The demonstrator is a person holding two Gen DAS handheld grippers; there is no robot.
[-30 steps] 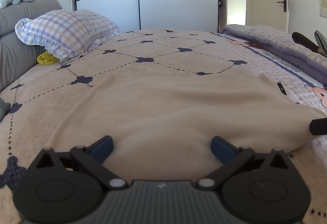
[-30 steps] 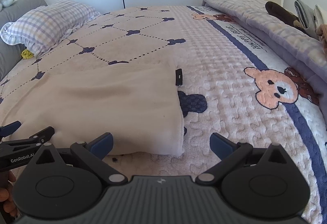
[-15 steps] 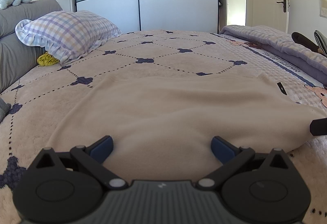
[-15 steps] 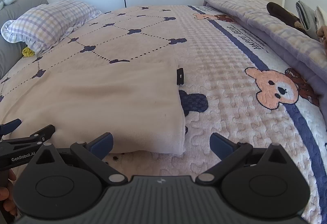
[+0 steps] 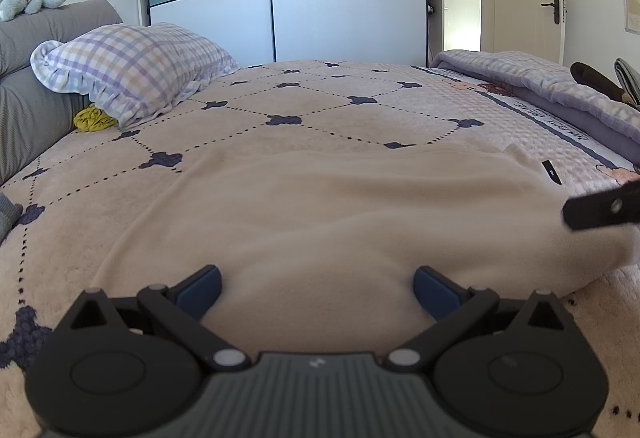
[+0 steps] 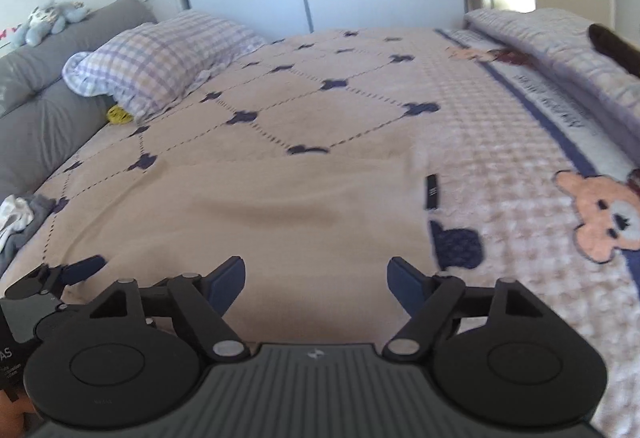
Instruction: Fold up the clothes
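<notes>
Now | right tool (image 6: 316, 280) closing, jaws apart over beige garment's (image 5: 340, 222) near hem | left tool (image 5: 316, 288) gaping wide | soft, floppy fleece: pinching hem corners.

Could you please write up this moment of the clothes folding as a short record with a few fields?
garment: beige fleece garment, spread flat on the bed
left gripper: open over the near hem, not gripping
right gripper: open over the near right part, jaws just been closing, fabric between them, not yet pinched
label: black tag at the garment's right edge
nearby: plaid pillow at the headboard
</notes>
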